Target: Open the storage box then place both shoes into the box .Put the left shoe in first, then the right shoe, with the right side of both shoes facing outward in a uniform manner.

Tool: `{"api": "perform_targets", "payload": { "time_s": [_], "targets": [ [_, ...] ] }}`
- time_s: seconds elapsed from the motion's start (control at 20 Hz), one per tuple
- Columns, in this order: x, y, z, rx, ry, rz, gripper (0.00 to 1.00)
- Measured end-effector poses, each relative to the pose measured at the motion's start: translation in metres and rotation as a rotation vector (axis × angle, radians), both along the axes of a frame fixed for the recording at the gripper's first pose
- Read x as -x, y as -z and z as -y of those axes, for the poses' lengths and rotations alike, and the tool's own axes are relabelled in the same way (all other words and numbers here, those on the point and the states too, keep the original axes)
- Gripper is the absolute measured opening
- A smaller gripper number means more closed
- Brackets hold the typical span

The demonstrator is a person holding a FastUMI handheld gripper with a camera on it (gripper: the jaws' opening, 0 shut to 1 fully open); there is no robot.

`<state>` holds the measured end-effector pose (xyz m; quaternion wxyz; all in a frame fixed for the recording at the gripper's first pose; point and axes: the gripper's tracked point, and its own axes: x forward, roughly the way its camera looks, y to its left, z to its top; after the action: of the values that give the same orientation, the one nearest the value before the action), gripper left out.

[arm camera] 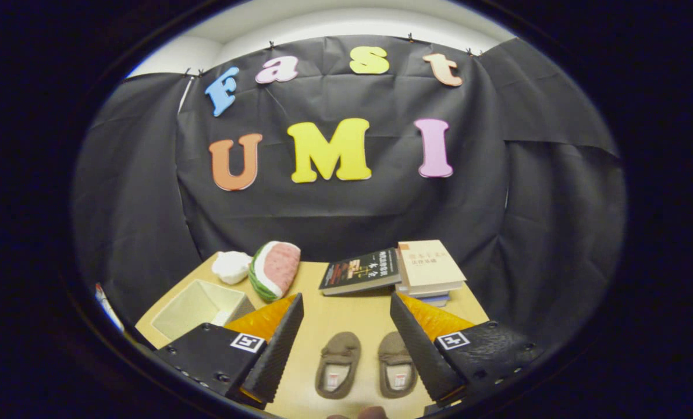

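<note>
Two brown slippers lie side by side on the wooden table [346,314], toes pointing away from me. One slipper [338,362] sits between my fingers. The other slipper [395,362] lies close to the right finger [422,343], which partly covers its edge. My gripper [346,299] hangs above them, open wide, with nothing held. A pale beige storage box [198,304] stands to the left, beyond the left finger [276,343]. Its inside shows from above, and the finger hides its near corner.
A watermelon-slice plush [276,269] and a white plush [231,266] rest at the table's back left. A dark book [361,270] leans beside a stack of books [430,270] at the back right. Black cloth walls close in behind the table.
</note>
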<state>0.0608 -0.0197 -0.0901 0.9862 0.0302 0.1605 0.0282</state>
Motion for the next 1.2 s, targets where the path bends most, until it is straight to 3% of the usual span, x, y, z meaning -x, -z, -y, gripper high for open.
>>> {"api": "perform_targets", "payload": {
  "time_s": [0.25,0.65,0.9,1.2],
  "targets": [
    [-0.001,0.067,0.026,0.005,0.045,-0.128,0.93],
    [-0.003,0.169,0.0,0.009,0.005,-0.346,0.93],
    [-0.005,0.224,-0.02,0.011,-0.048,-0.484,0.7],
    [-0.015,0.259,-0.014,-0.017,0.009,-0.586,0.53]
  ]
}}
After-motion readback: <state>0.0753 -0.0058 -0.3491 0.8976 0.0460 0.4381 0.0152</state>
